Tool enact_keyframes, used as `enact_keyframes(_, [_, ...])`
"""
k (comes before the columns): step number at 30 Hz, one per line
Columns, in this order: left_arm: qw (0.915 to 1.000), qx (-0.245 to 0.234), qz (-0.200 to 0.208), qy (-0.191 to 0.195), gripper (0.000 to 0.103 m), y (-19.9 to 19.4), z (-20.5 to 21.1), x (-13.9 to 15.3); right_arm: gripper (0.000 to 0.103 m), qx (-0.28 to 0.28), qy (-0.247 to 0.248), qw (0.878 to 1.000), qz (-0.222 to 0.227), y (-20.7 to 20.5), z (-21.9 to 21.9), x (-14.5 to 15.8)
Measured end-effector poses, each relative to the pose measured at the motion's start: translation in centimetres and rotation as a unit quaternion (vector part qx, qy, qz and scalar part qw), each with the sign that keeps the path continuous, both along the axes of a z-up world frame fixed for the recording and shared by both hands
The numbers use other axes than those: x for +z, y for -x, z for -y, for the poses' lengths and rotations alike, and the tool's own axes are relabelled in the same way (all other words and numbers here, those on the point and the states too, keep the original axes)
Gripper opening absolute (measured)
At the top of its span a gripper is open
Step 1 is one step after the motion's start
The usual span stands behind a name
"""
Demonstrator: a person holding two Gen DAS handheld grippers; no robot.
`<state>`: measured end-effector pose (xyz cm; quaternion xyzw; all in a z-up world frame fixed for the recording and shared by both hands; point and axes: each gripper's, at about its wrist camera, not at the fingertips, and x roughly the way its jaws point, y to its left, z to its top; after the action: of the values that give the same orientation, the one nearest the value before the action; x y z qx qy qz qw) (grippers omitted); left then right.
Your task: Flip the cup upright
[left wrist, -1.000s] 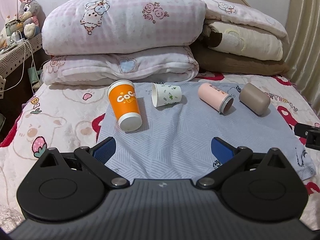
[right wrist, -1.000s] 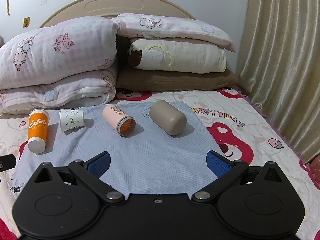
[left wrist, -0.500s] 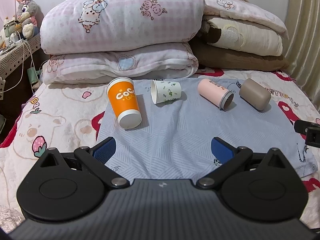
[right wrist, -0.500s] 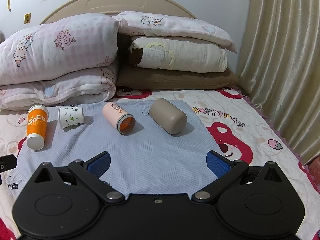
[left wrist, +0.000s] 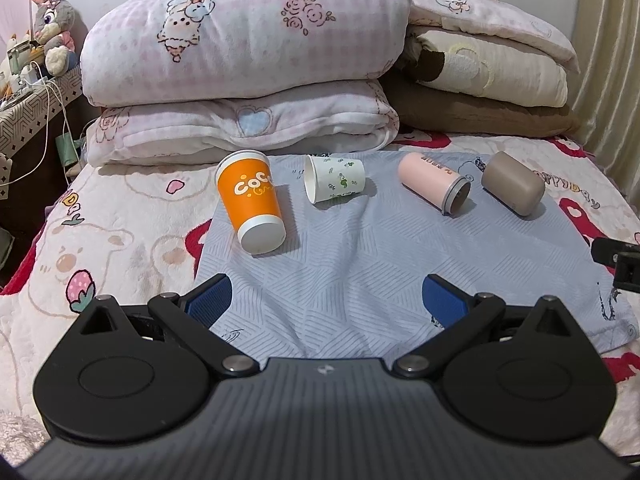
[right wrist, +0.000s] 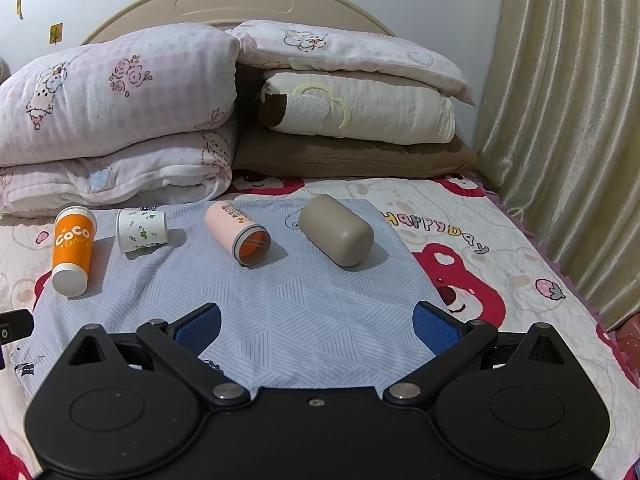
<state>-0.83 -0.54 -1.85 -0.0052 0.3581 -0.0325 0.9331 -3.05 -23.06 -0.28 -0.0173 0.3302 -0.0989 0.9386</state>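
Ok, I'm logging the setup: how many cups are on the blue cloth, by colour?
Orange cup: 1
White cup: 1
Pink cup: 1
Taupe cup: 1
Total: 4, all lying on their sides.

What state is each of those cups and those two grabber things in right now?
Orange cup: lying on its side, base toward the camera.
White leaf-print cup: on its side, mouth to the left.
Pink cup: on its side, open mouth toward the camera.
Taupe cup: on its side, closed end toward the camera.
Left gripper: jaws open, empty.
Right gripper: jaws open, empty.
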Motion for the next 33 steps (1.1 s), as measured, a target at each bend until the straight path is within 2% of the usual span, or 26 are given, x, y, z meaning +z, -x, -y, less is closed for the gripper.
enact_keyframes(33, [0.9999, -0.001, -0.009, -0.005, 0.103, -0.08, -0.27, 0.07, 0.103, 0.003, 0.006, 1.0, -0.009, -0.22, -0.36, -0.32])
